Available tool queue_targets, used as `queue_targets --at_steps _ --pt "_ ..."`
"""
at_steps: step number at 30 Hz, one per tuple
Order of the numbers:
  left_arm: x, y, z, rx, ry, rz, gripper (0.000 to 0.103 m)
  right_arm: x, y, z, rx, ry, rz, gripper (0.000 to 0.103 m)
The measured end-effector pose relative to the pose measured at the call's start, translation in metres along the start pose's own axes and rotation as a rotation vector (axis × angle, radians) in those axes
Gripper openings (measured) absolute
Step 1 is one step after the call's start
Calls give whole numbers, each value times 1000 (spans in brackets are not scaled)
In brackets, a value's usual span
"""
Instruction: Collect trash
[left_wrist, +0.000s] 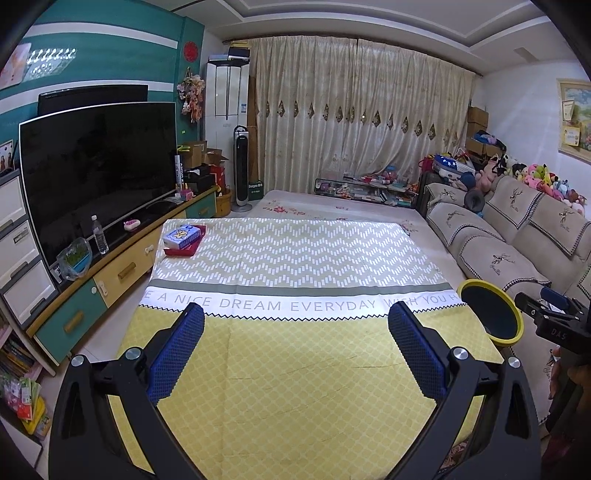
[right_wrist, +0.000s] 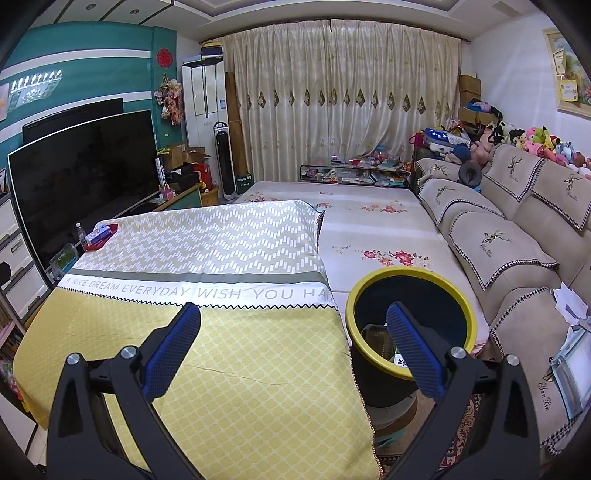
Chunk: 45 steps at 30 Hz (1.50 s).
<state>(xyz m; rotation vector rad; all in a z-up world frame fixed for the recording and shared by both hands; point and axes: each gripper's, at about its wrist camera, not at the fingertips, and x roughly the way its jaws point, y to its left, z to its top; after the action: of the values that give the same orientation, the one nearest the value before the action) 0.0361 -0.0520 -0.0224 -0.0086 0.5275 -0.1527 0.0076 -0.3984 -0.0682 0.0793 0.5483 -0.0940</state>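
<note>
A dark trash bin with a yellow rim (right_wrist: 413, 291) stands on the floor at the table's right edge; it also shows in the left wrist view (left_wrist: 491, 310). Some trash lies inside it (right_wrist: 376, 332). My left gripper (left_wrist: 295, 317) is open and empty above the near yellow part of the tablecloth (left_wrist: 295, 369). My right gripper (right_wrist: 293, 315) is open and empty over the table's right edge, its right finger (right_wrist: 413, 347) in front of the bin's mouth. The right gripper's body shows at the right of the left wrist view (left_wrist: 554, 317).
A blue box on a red tray (left_wrist: 183, 240) sits at the table's far left corner. A TV (left_wrist: 96, 173) and cabinet run along the left. A sofa (right_wrist: 517, 236) runs along the right. A floral-covered platform (right_wrist: 369, 218) lies beyond the table.
</note>
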Motion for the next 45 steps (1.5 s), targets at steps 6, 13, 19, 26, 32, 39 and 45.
queue_targets --at_steps 6,13,19,26,32,39,45 --pt "3 0 -1 -2 10 -6 98 2 2 -2 -5 5 2 96" --pt "6 -2 -3 4 14 -10 98 2 2 -2 -2 4 3 96" --pt "6 -2 -3 5 16 -12 98 3 3 -2 -4 9 4 96" --pt "8 -4 -4 12 23 -17 98 4 3 -2 -5 13 4 96" --pt "9 -5 -5 14 25 -18 98 4 3 -2 -4 16 5 96" --pt "9 -5 -5 15 26 -18 98 6 5 -1 -5 18 7 96" --pt "10 -6 -5 15 27 -19 98 7 6 -1 -2 20 5 96"
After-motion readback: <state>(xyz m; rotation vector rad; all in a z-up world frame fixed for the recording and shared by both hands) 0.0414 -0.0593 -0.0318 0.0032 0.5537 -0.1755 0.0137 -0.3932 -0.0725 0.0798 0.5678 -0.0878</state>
